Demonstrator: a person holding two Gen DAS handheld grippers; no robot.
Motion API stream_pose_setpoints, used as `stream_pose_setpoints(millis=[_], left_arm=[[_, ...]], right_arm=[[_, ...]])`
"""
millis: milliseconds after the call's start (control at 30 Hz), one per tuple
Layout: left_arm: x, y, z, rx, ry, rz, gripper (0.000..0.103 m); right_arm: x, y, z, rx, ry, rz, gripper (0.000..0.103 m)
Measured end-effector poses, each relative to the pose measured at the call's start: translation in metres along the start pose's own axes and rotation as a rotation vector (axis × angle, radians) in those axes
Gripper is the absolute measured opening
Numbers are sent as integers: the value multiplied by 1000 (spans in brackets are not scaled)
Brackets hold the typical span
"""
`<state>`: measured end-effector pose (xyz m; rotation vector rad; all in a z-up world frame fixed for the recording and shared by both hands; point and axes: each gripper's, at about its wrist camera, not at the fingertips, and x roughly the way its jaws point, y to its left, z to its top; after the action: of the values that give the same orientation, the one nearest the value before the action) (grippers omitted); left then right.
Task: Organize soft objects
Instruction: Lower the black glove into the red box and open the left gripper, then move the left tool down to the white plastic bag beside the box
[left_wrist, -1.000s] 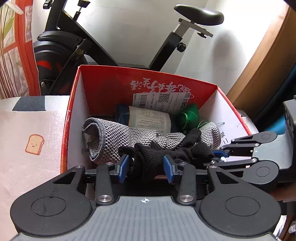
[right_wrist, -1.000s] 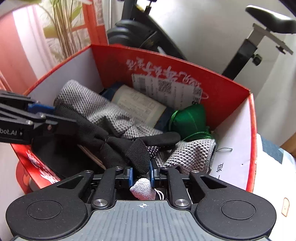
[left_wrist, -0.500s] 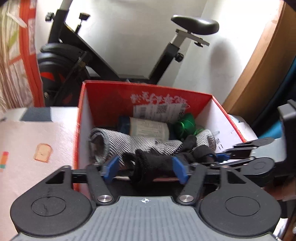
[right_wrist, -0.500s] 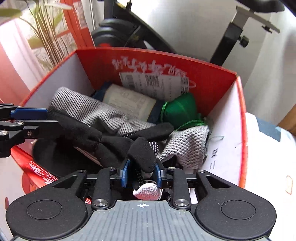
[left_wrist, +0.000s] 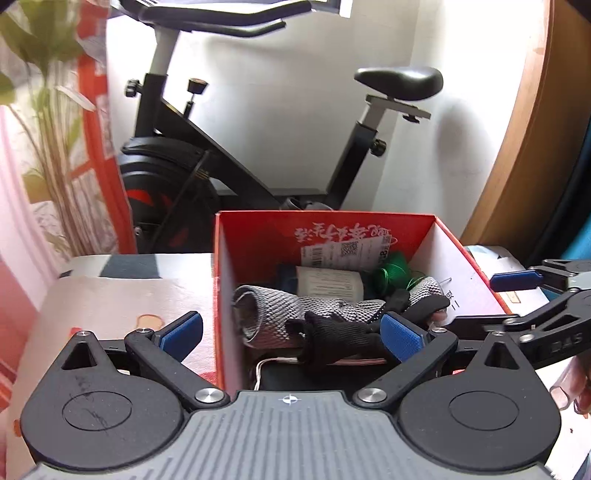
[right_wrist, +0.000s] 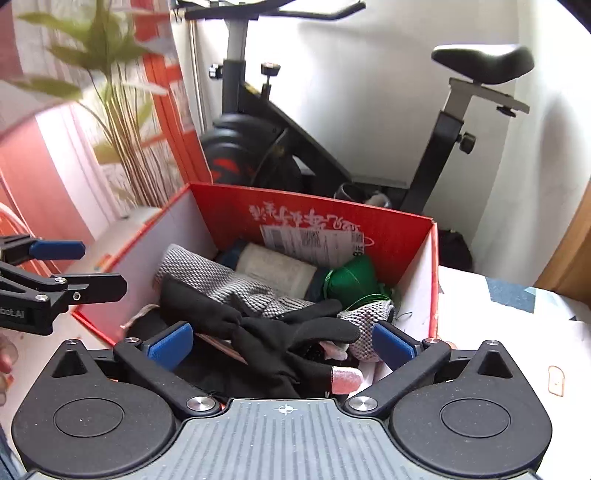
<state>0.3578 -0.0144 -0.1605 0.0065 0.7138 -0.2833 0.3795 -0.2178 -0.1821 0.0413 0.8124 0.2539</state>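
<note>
We saw both tongs opening wide with nothing pinched — the left tongs (left_wrist: 291, 332) and right tongs (right_wrist: 280, 345) hung over the near end of the red box (left_wrist: 369, 229). The black glove (right_wrist: 266, 325) lay loose inside on the grey knit (left_wrist: 273, 310), presumably just dropped there. Only the right view showed its pale fingertip (right_wrist: 345, 380).

Bright daylight floods from my left; the plant (right_wrist: 110, 85) there blurs, and fisheye bends the edges.
</note>
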Motion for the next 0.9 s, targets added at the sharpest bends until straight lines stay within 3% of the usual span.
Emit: stream_pose_setpoints(millis=[433, 767, 900], left_arm=[[-64, -10, -32, -2, -113, 39, 103], [-78, -10, -68, -16, -92, 100, 103], [-81, -6, -86, -37, -88, 79, 103]], right_arm=[[-76, 5, -41, 70, -230, 23, 103], [-106, 6, -88, 107, -319, 4, 103], [-113, 12, -110, 77, -332, -6, 103]])
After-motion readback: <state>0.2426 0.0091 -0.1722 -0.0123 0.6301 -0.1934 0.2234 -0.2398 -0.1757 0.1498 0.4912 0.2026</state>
